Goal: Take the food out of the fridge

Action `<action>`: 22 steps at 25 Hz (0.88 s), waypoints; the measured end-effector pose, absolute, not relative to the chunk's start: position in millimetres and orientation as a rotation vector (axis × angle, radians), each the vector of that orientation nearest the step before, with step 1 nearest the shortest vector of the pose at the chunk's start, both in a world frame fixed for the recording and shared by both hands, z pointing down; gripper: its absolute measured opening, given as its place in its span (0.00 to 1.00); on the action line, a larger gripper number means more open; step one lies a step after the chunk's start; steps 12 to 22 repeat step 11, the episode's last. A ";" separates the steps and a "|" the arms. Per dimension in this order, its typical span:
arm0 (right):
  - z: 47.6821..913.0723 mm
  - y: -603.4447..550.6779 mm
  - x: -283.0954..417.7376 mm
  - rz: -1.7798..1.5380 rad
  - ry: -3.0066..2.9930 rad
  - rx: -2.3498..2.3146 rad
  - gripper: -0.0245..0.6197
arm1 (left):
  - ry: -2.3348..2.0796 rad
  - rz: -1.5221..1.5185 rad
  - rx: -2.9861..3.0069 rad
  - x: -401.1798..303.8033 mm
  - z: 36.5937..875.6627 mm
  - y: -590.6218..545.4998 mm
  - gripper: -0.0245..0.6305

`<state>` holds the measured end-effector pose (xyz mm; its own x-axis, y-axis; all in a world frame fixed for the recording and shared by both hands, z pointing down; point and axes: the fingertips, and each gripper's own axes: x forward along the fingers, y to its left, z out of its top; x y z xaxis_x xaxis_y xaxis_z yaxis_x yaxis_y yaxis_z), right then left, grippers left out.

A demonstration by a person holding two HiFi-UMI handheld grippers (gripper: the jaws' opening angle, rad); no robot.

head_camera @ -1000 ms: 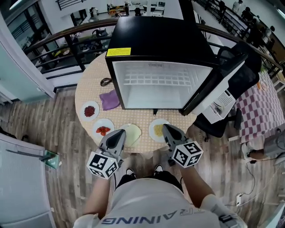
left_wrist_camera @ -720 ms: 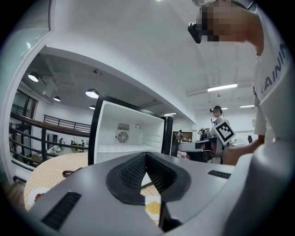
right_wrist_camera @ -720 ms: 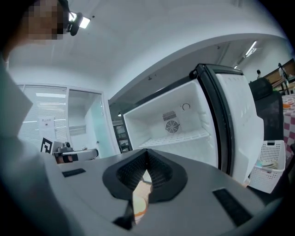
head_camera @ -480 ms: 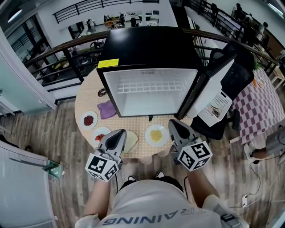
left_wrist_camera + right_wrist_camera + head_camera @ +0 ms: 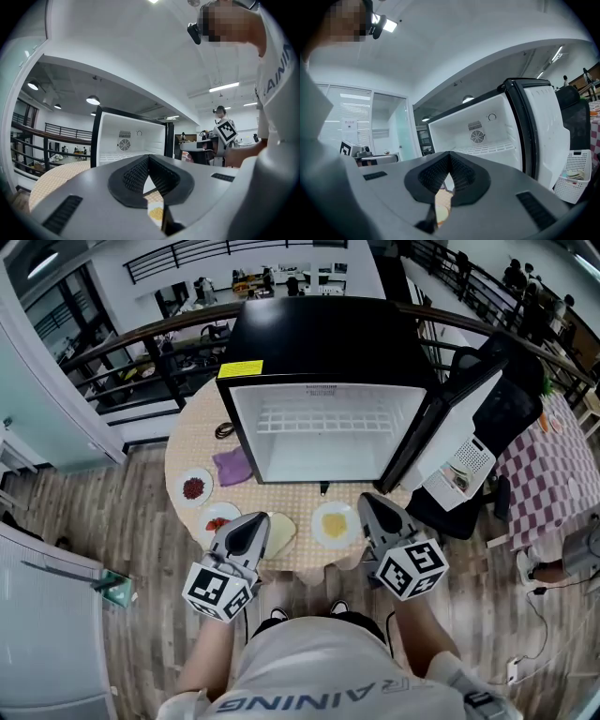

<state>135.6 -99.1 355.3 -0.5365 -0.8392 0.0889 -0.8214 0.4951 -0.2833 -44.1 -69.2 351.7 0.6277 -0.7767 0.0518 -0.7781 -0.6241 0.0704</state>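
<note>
Head view: a black mini fridge (image 5: pixel 328 334) on a round table (image 5: pixel 192 451), door (image 5: pixel 455 432) swung wide to the right, cavity white and bare except for a wire shelf (image 5: pixel 326 418). No food inside, as far as visible. Food already out, on four small white plates (image 5: pixel 316 524) in a row on the table in front of the fridge: dark red pieces (image 5: pixel 193 488), brighter red pieces (image 5: pixel 217 520), a pale flat round (image 5: pixel 281 532) half hidden behind the left gripper (image 5: pixel 251 524), and a yellow heap (image 5: pixel 334 521) just beside the right gripper (image 5: pixel 372 505). Also a purple cloth (image 5: pixel 232 465) near the fridge's left corner.

Left gripper view and right gripper view: on both, the jaws pressed together at the tips, with nothing between them; only table and a bit of plate visible through the small gap below. Both held level near the table's front edge, apparently touching nothing.

Judging from this, task probably finished, or close to it. For any further move of a plate: probably light and stiff, with a smooth and maybe slippery rim, and loose food on top, easy to spill. Best to pinch the near rim firmly and keep it flat; never to squeeze the soft food itself.
</note>
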 end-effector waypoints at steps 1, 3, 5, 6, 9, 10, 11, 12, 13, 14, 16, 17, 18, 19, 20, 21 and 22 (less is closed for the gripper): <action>355.6 -98.4 134.2 -0.453 2.668 -1.478 0.07 | -1.321 0.029 2.753 -44.2 352.9 -68.2 0.05; 356.0 -97.6 131.9 -0.450 2.677 -1.473 0.07 | -1.324 0.028 2.748 -44.3 353.5 -66.9 0.05; 356.4 -97.5 130.4 -0.447 2.682 -1.470 0.07 | -1.327 0.024 2.747 -44.4 353.0 -66.5 0.05; 356.7 -97.2 130.0 -0.445 2.684 -1.469 0.07 | -1.329 0.022 2.745 -44.5 353.0 -66.4 0.05; 358.7 -95.2 129.0 -0.443 2.692 -1.468 0.07 | -1.336 0.023 2.741 -45.9 354.1 -65.2 0.05; 359.4 -94.6 128.5 -0.443 2.695 -1.468 0.07 | -1.339 0.024 2.739 -46.7 354.4 -64.7 0.05; 360.2 -94.0 128.0 -0.443 2.698 -1.468 0.07 | -1.342 0.024 2.738 -47.5 354.7 -64.2 0.05; 360.2 -94.0 128.0 -0.443 2.698 -1.468 0.07 | -1.342 0.024 2.738 -47.5 354.7 -64.2 0.05; 360.2 -94.0 128.0 -0.443 2.698 -1.468 0.07 | -1.342 0.024 2.738 -47.5 354.7 -64.2 0.05; 360.2 -94.0 128.0 -0.443 2.698 -1.468 0.07 | -1.342 0.024 2.738 -47.5 354.7 -64.2 0.05; 360.2 -94.0 128.0 -0.443 2.698 -1.468 0.07 | -1.342 0.024 2.738 -47.5 354.7 -64.2 0.05; 360.2 -94.0 128.0 -0.443 2.698 -1.468 0.07 | -1.342 0.024 2.738 -47.5 354.7 -64.2 0.05; 360.2 -94.0 128.0 -0.443 2.698 -1.468 0.07 | -1.342 0.024 2.738 -47.5 354.7 -64.2 0.05; 360.2 -94.0 128.0 -0.443 2.698 -1.468 0.07 | -1.342 0.024 2.738 -47.5 354.7 -64.2 0.05; 360.2 -94.0 128.0 -0.443 2.698 -1.468 0.07 | -1.342 0.024 2.738 -47.5 354.7 -64.2 0.05; 360.2 -94.0 128.0 -0.443 2.698 -1.468 0.07 | -1.342 0.024 2.738 -47.5 354.7 -64.2 0.05; 360.2 -94.0 128.0 -0.443 2.698 -1.468 0.07 | -1.342 0.024 2.738 -47.5 354.7 -64.2 0.05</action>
